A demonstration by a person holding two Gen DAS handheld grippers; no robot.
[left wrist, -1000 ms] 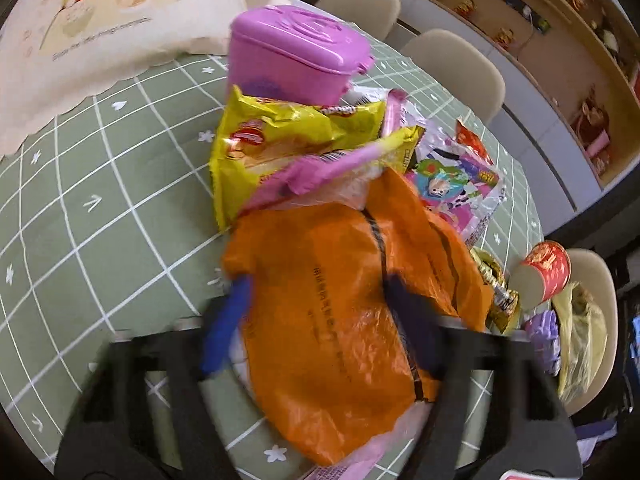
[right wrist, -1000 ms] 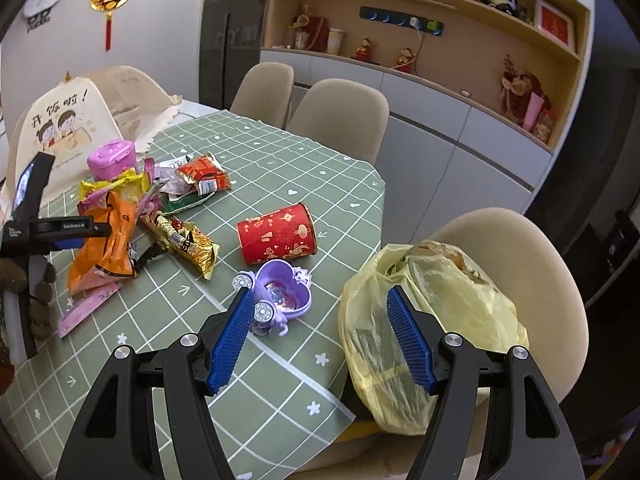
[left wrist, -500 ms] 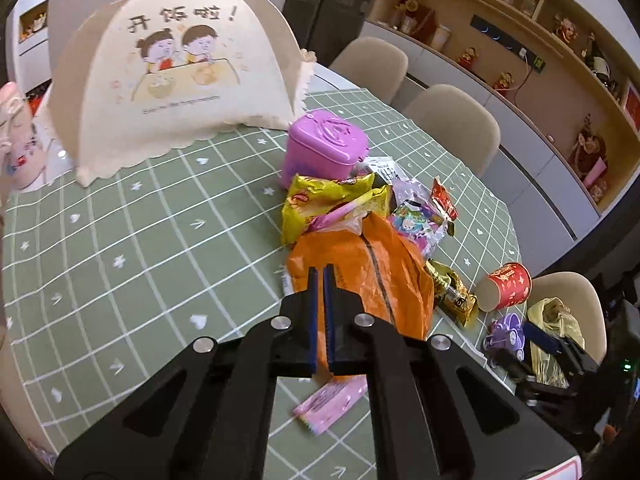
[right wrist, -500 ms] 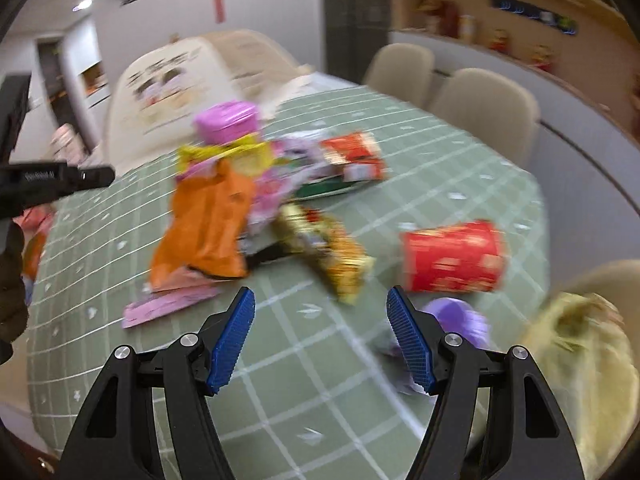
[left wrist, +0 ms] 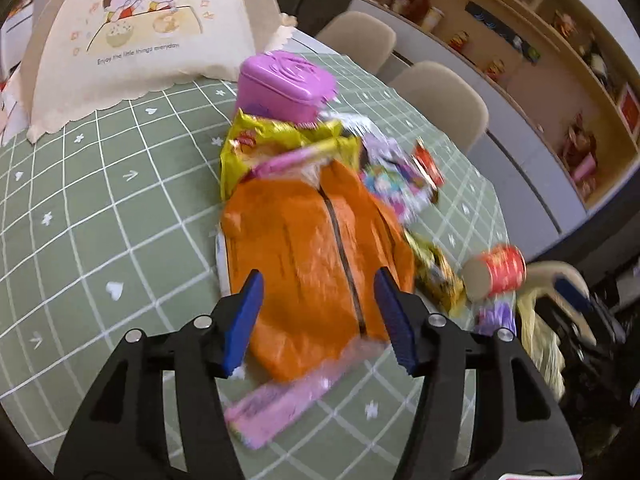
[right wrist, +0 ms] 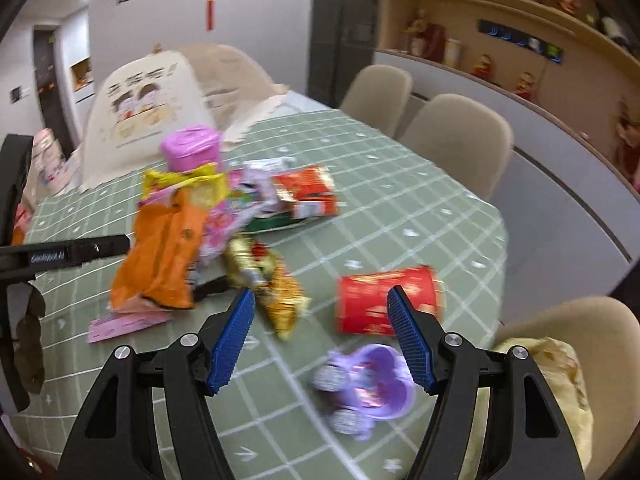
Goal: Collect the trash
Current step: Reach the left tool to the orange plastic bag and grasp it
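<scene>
Left gripper [left wrist: 318, 320] jaws apart, just been opening, hovering over the orange wrapper [left wrist: 312, 248]; pads not on it. Wrapper is crinkled, dark seam down the middle, lying on the worktop [left wrist: 100, 208] atop a pink packet [left wrist: 276, 404]. Behind it: yellow bag [left wrist: 264, 148], then pink lidded box [left wrist: 286, 84], shut, contents not visible. Right gripper [right wrist: 320, 340] open, empty, above the worktop between a gold wrapper [right wrist: 276, 284] and a red cup [right wrist: 384, 300] on its side. Purple heart-shaped tray [right wrist: 368, 388] nearby holds small shiny bits. Yellow bag on chair [right wrist: 548, 364] looks full, contents unclear.
</scene>
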